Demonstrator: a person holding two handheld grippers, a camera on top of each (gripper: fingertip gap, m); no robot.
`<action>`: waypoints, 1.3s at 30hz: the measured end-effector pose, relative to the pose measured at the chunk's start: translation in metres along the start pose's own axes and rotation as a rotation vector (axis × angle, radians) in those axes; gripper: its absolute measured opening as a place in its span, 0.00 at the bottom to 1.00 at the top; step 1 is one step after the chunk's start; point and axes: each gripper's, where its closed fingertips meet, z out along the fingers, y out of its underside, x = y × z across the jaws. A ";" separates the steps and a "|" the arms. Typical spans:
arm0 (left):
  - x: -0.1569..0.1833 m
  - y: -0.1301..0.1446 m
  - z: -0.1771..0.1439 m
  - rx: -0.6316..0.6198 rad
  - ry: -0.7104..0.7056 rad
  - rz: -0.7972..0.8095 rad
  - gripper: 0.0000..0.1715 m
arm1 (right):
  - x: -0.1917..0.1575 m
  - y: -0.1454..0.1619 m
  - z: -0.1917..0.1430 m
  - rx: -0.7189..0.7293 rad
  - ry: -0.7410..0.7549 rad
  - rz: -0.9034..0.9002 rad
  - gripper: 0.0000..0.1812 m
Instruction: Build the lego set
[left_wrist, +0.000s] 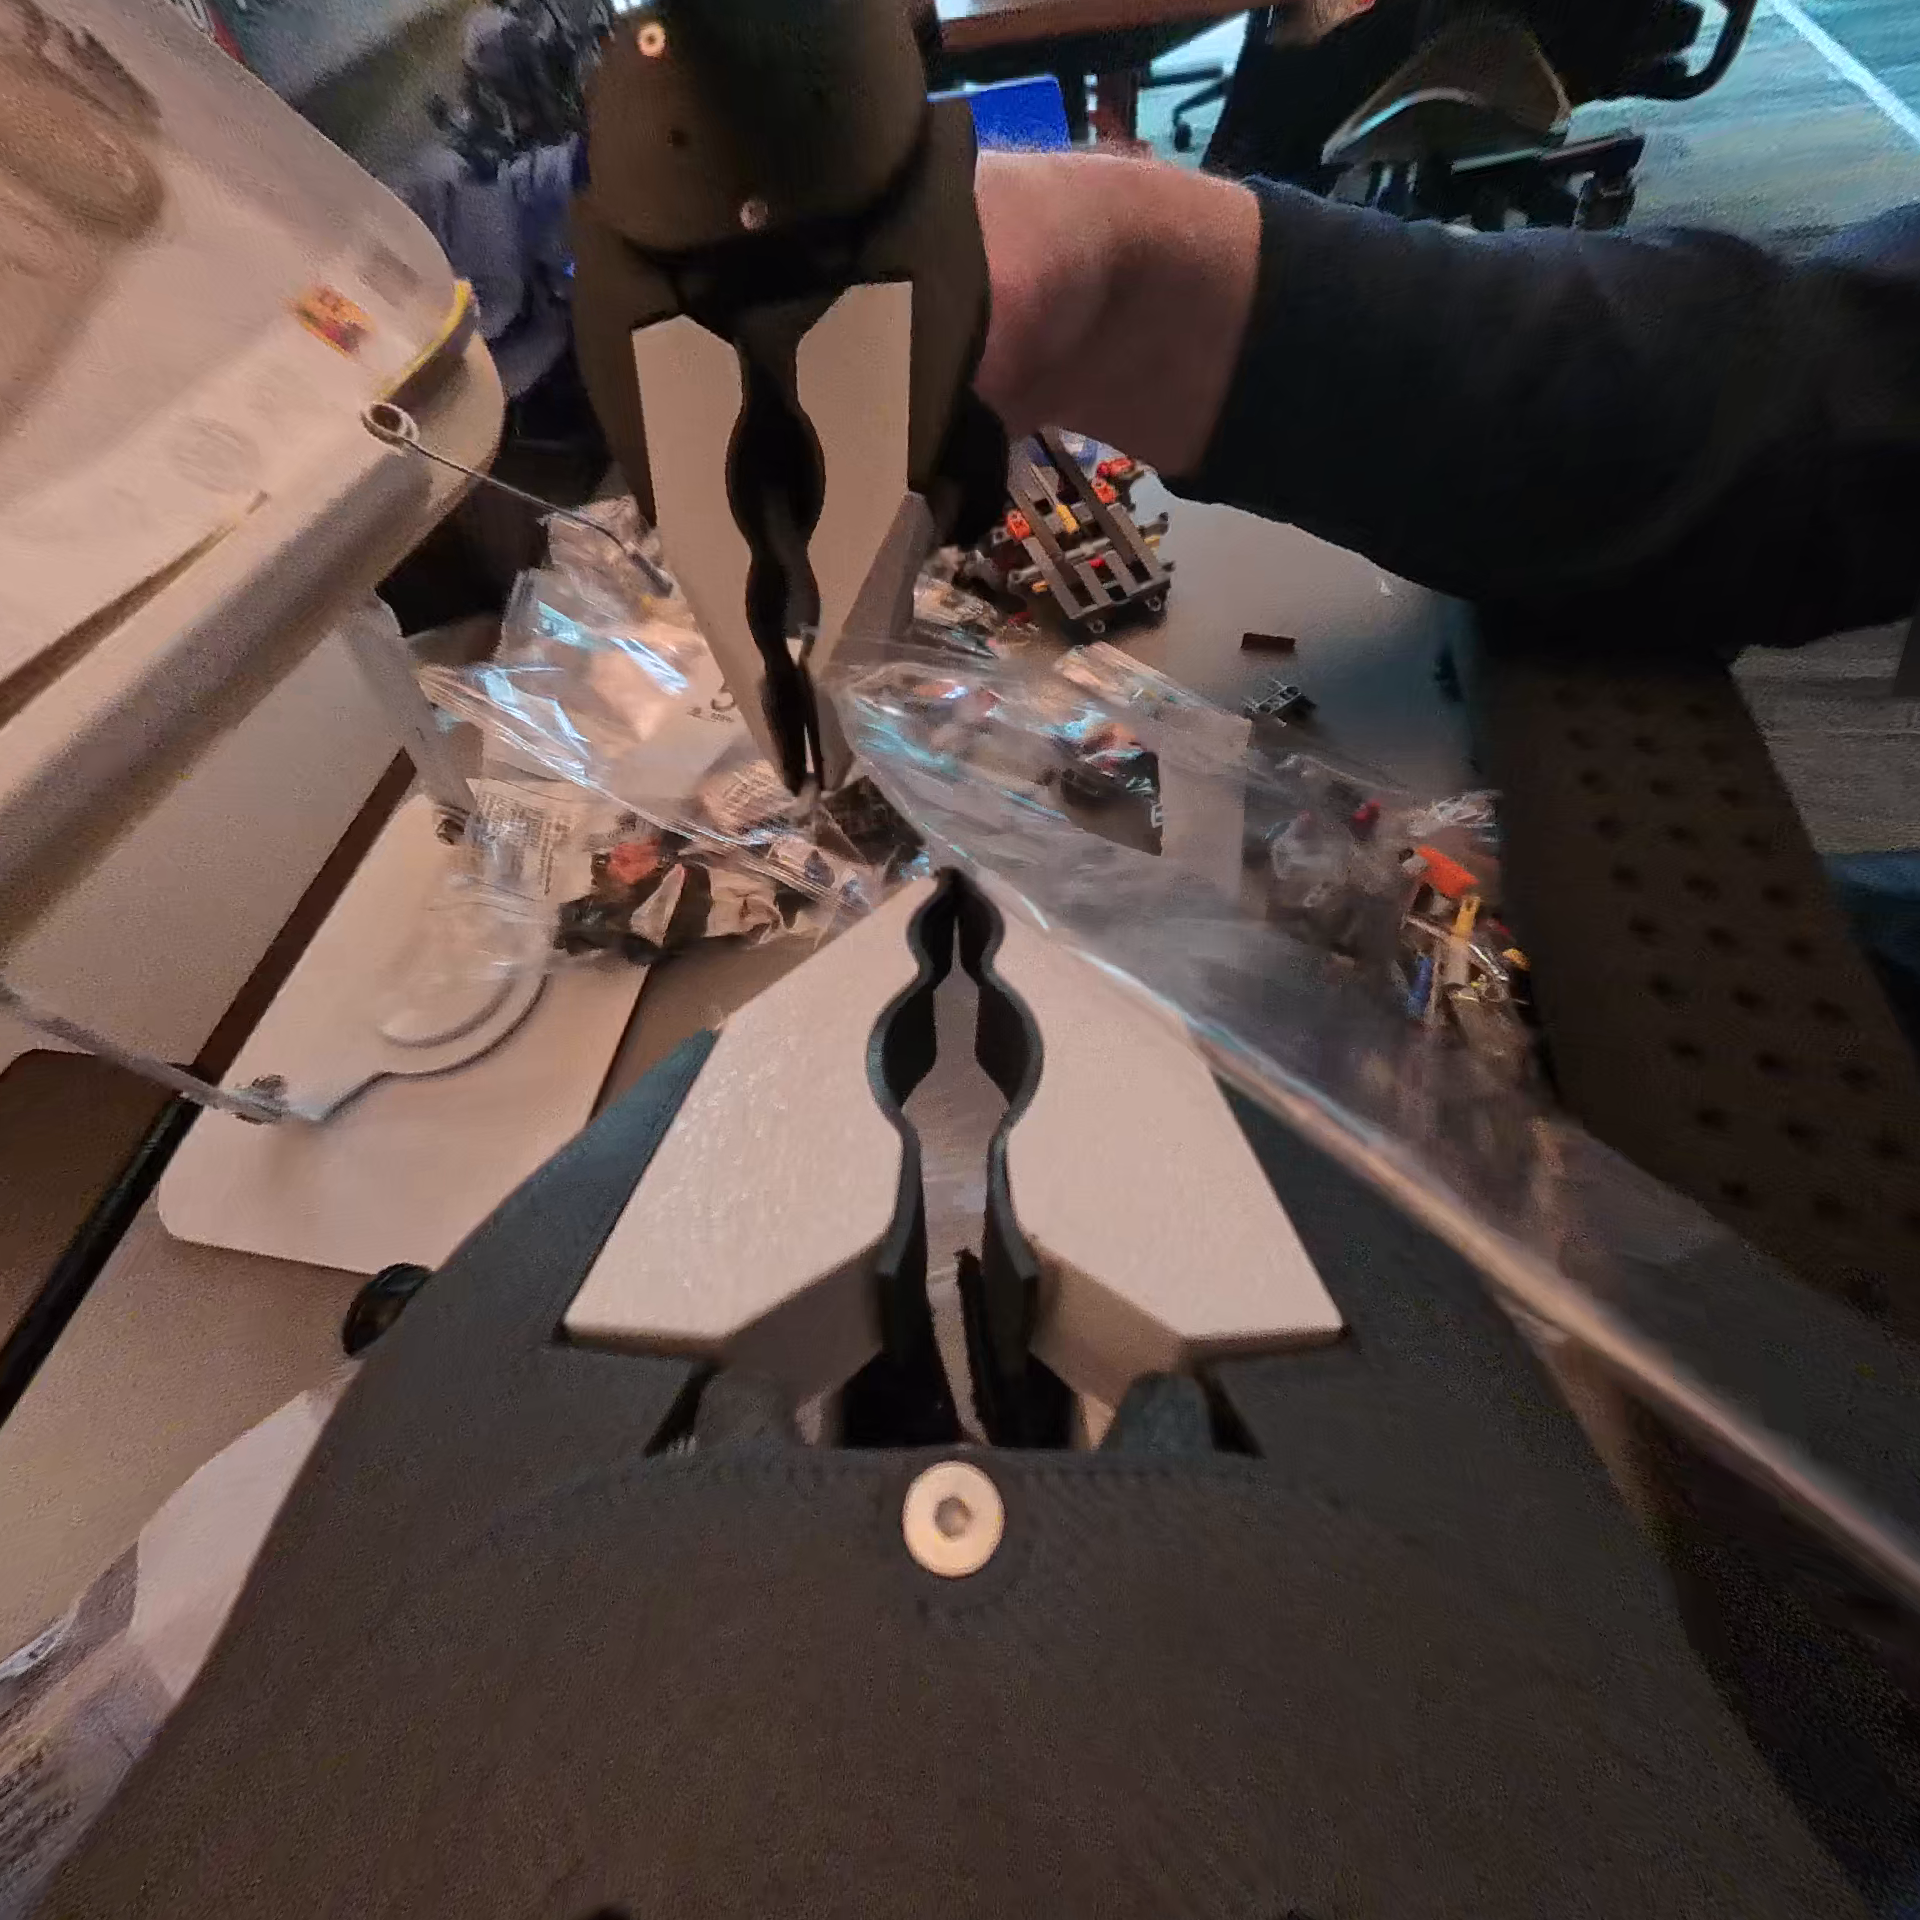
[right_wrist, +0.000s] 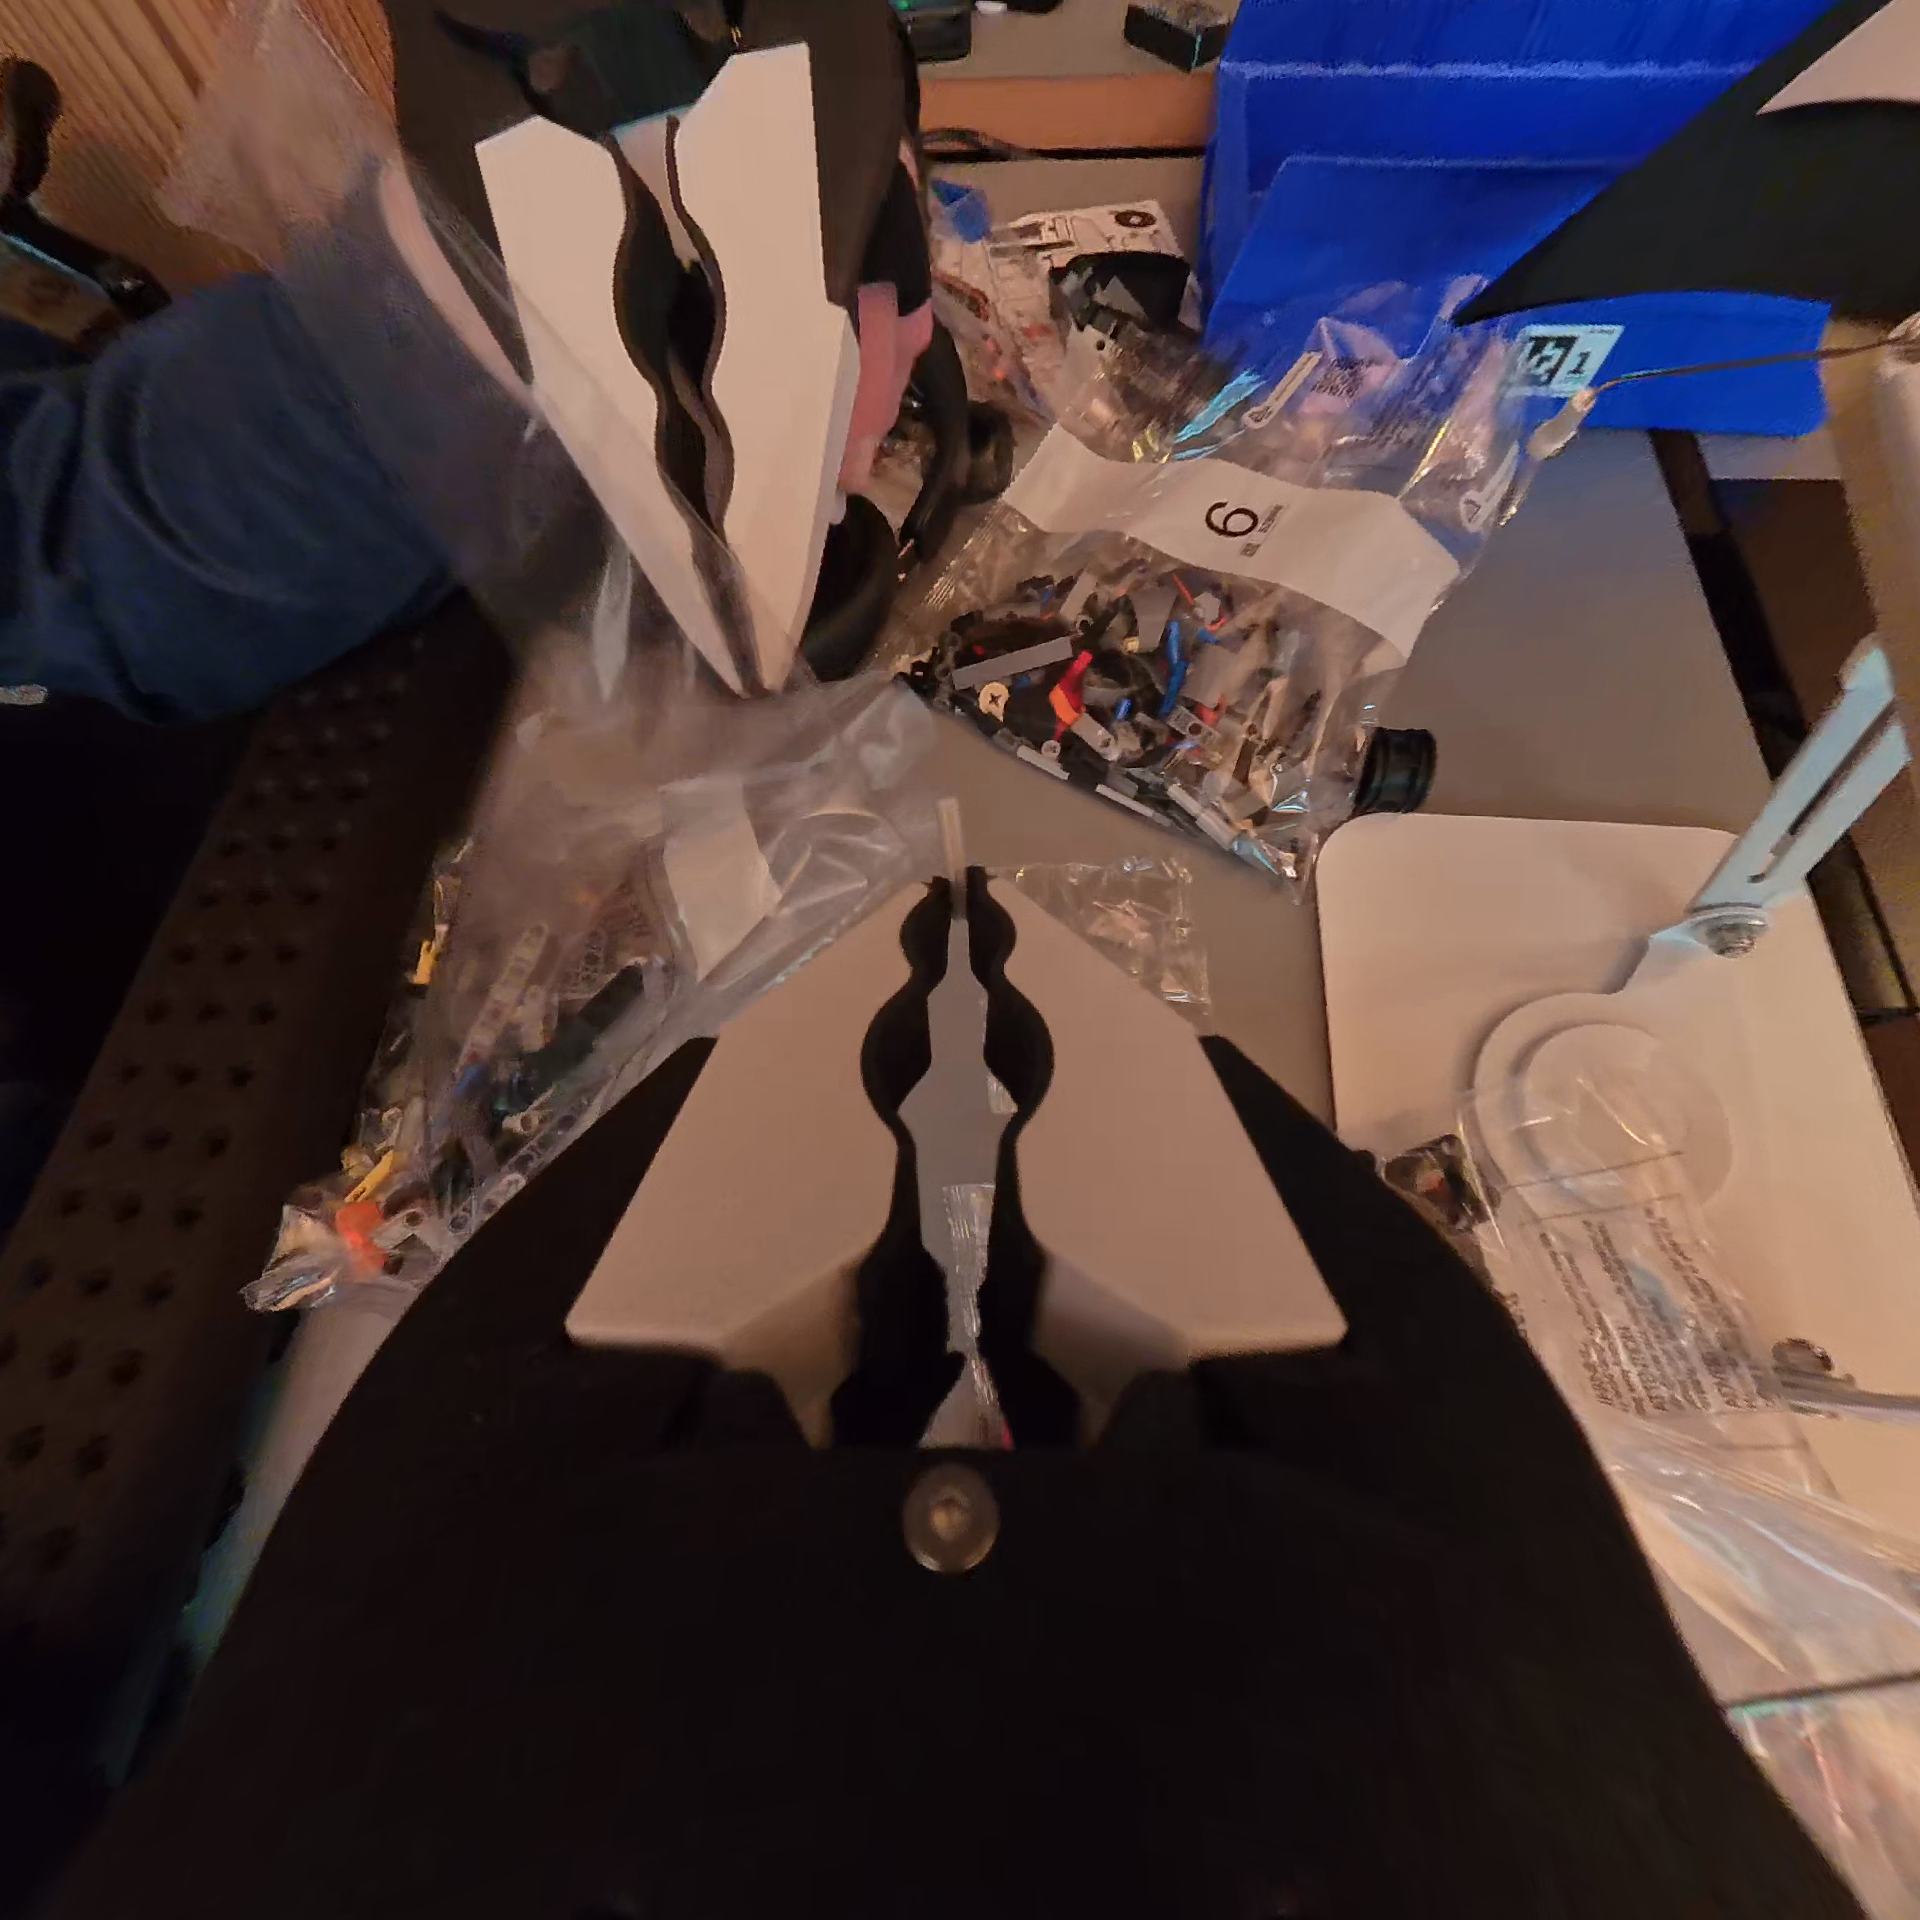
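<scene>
- A clear plastic bag of lego parts (right_wrist: 582, 966) is stretched between the two grippers above the grey table (right_wrist: 1558, 665), its loose pieces gathered at the low end nearest the dark perforated board (right_wrist: 156, 987)
- The right gripper (right_wrist: 958, 883) is closed on a thin edge of that bag; film and a small white strip are seen pinched at its tips
- The left gripper (left_wrist: 951, 894) is closed too, and the film appears to be caught at its tips, pulled taut away to the right
- The step in hand is judged to be tearing the bag open; the pull is best kept steady and outward, with the bag held low over the table so that pieces are not scattered
- A second, sealed bag with a white band (right_wrist: 1195, 623) lies just beyond, and more bags are heaped near it
- A partly built grey frame (left_wrist: 1081, 540) stands farther back on the table
- A white base plate with a bracket (right_wrist: 1558, 935) lies beside the bags, and a blue bin (right_wrist: 1455, 156) stands behind
</scene>
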 end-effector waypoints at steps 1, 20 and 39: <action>0.003 -0.002 -0.001 0.005 0.010 0.005 0.00 | 0.000 -0.001 -0.003 0.005 0.002 0.000 0.00; 0.015 0.038 0.026 -0.181 0.117 -0.036 0.00 | -0.005 -0.011 -0.023 0.041 0.022 -0.026 0.00; 0.039 0.016 0.014 -0.015 0.303 -0.125 0.23 | -0.015 -0.018 -0.039 0.061 0.010 -0.046 0.00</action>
